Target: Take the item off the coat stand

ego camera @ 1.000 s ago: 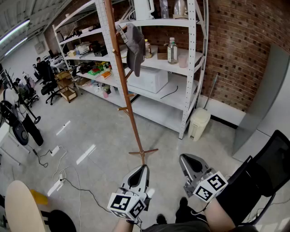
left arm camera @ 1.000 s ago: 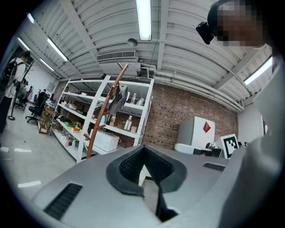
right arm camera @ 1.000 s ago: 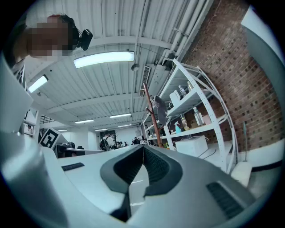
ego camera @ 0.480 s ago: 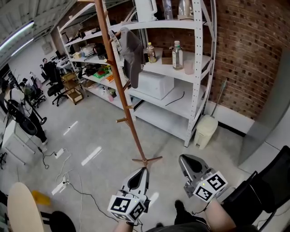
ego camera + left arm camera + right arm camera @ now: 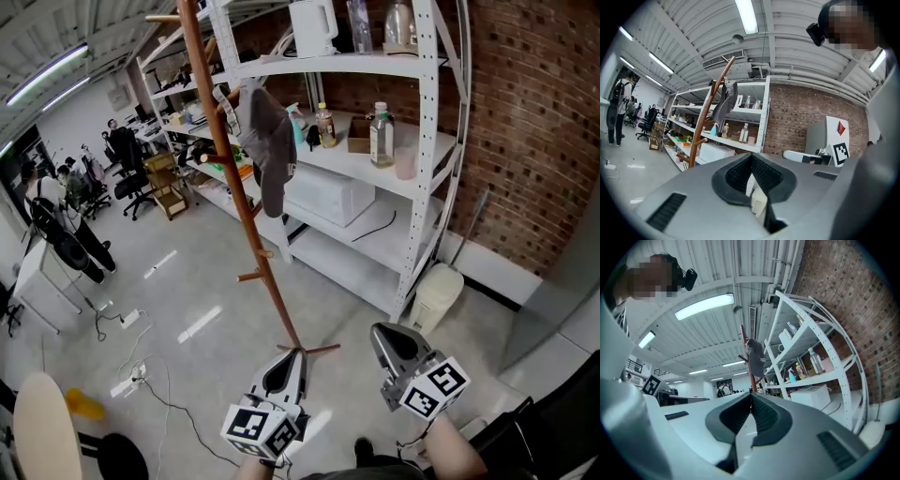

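My left gripper (image 5: 298, 352) is clenched, pads together with nothing between them. I judge that suits an approach with nothing to carry yet. It is held low, pointing about level toward the foot of the coat stand (image 5: 246, 199), whose wooden pole leans up and away just left of my left jaws' line.

The item (image 5: 270, 141), a limp grey piece that looks like a cap, hangs from a peg high on that pole. It is well above and well ahead of both sets of jaws, and neither touches it. In the left gripper view it sits up and to the left of my tips. In the right gripper view it sits almost straight over them. Since it is draped over a peg, I expect it has to be lifted up and off, not tugged sideways.

My right gripper (image 5: 380, 333) is also squeezed closed and empty, beside the left and tilted slightly up. Beyond its tips and to the right stands the white shelf rack (image 5: 427, 141), close behind the stand, so any reach should stay on the stand's near side.
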Action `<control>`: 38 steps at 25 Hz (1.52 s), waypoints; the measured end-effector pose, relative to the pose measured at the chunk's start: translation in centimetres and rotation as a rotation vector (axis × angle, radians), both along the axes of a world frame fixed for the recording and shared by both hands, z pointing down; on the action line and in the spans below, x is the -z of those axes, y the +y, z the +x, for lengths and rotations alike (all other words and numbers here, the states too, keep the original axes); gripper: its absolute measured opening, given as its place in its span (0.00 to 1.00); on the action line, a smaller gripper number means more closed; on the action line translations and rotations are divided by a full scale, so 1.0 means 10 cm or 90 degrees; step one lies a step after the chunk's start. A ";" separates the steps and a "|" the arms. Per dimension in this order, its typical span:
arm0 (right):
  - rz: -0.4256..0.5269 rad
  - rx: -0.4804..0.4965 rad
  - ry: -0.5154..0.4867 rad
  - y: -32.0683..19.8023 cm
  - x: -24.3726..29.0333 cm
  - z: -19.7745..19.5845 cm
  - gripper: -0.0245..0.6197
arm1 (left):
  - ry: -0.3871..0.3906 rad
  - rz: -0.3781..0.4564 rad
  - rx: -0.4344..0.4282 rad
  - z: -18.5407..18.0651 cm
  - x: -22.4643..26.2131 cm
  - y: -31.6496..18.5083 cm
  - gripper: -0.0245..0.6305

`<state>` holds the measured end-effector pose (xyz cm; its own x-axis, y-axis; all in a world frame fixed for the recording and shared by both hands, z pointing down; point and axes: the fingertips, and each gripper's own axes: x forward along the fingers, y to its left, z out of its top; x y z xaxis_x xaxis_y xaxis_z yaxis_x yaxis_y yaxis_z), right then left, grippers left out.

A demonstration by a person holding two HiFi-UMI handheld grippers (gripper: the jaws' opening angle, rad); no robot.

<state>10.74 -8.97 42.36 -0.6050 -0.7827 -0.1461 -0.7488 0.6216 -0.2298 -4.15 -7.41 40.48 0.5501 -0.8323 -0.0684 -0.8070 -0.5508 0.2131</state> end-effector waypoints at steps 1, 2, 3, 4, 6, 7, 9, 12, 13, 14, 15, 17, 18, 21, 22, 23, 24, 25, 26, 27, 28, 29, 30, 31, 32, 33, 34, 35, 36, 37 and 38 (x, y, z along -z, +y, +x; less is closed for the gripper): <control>0.001 0.004 -0.002 -0.05 0.01 0.03 0.05 | 0.000 0.002 0.006 0.01 0.02 -0.05 0.05; 0.001 0.007 -0.004 -0.11 0.02 0.06 0.05 | 0.002 0.001 0.011 0.04 0.04 -0.10 0.05; 0.000 0.010 -0.006 -0.15 0.02 0.10 0.05 | 0.005 -0.001 0.013 0.07 0.06 -0.14 0.05; -0.002 0.013 -0.007 -0.20 0.02 0.14 0.05 | 0.009 -0.003 0.015 0.11 0.06 -0.17 0.05; -0.005 0.020 -0.009 -0.30 -0.02 0.19 0.05 | 0.012 -0.006 0.022 0.17 0.04 -0.22 0.05; -0.007 0.025 -0.010 -0.36 -0.03 0.21 0.05 | 0.011 -0.005 0.027 0.18 0.04 -0.25 0.05; -0.009 0.038 -0.009 -0.46 -0.05 0.23 0.05 | 0.011 -0.002 0.041 0.21 0.04 -0.31 0.05; -0.006 0.063 -0.004 -0.62 -0.01 0.18 0.05 | 0.024 -0.002 0.067 0.19 0.15 -0.41 0.05; -0.003 0.068 -0.004 -0.67 0.02 0.16 0.05 | 0.024 -0.001 0.072 0.17 0.17 -0.45 0.05; -0.001 0.071 -0.006 -0.73 0.04 0.14 0.05 | 0.022 0.002 0.076 0.15 0.17 -0.48 0.05; 0.002 0.075 -0.007 -0.78 0.06 0.11 0.05 | 0.018 0.007 0.079 0.12 0.18 -0.52 0.05; 0.007 0.082 -0.007 -0.88 0.09 0.04 0.05 | 0.012 0.013 0.090 0.04 0.19 -0.61 0.05; 0.010 0.084 -0.005 -0.94 0.10 0.00 0.05 | 0.011 0.011 0.096 0.00 0.20 -0.66 0.05; 0.020 0.083 0.000 -1.15 0.14 -0.07 0.05 | 0.016 0.012 0.097 -0.09 0.26 -0.89 0.05; 0.023 0.079 0.001 -1.23 0.17 -0.08 0.05 | 0.019 0.022 0.091 -0.12 0.27 -0.98 0.05; 0.024 0.075 0.001 -1.31 0.19 -0.09 0.05 | 0.020 0.030 0.085 -0.13 0.28 -1.07 0.05; 0.026 0.072 0.001 -1.38 0.21 -0.10 0.05 | 0.021 0.034 0.080 -0.15 0.31 -1.15 0.05; 0.027 0.069 0.001 -1.45 0.23 -0.12 0.05 | 0.021 0.036 0.078 -0.16 0.34 -1.23 0.05; 0.030 0.067 0.003 -1.51 0.25 -0.14 0.05 | 0.022 0.037 0.077 -0.18 0.37 -1.31 0.05; 0.034 0.066 0.005 -1.58 0.27 -0.16 0.05 | 0.023 0.040 0.076 -0.20 0.40 -1.39 0.05; 0.038 0.065 0.006 -1.64 0.30 -0.18 0.05 | 0.024 0.043 0.076 -0.22 0.43 -1.46 0.05; 0.043 0.064 0.006 -1.71 0.34 -0.19 0.05 | 0.026 0.046 0.075 -0.24 0.47 -1.53 0.05; 0.048 0.062 0.006 -1.77 0.37 -0.20 0.05 | 0.025 0.050 0.074 -0.26 0.50 -1.60 0.05; 0.052 0.060 0.005 -1.82 0.39 -0.20 0.05 | 0.024 0.054 0.075 -0.27 0.54 -1.66 0.05; 0.055 0.057 0.006 -1.89 0.41 -0.20 0.05 | 0.023 0.057 0.077 -0.29 0.58 -1.72 0.05; 0.055 0.054 0.005 -1.95 0.42 -0.20 0.05 | 0.021 0.059 0.077 -0.30 0.61 -1.78 0.05; 0.055 0.051 0.004 -2.01 0.42 -0.20 0.05 | 0.020 0.064 0.073 -0.30 0.64 -1.84 0.05; 0.055 0.050 0.002 -2.06 0.42 -0.20 0.05 | 0.019 0.070 0.069 -0.30 0.66 -1.89 0.05; 0.057 0.050 0.001 -2.10 0.43 -0.21 0.05 | 0.018 0.076 0.068 -0.31 0.68 -1.93 0.05; 0.061 0.051 0.000 -2.13 0.46 -0.23 0.05 | 0.017 0.081 0.069 -0.33 0.70 -1.97 0.05; 0.068 0.053 -0.001 -2.17 0.49 -0.25 0.05 | 0.016 0.085 0.072 -0.35 0.72 -2.01 0.05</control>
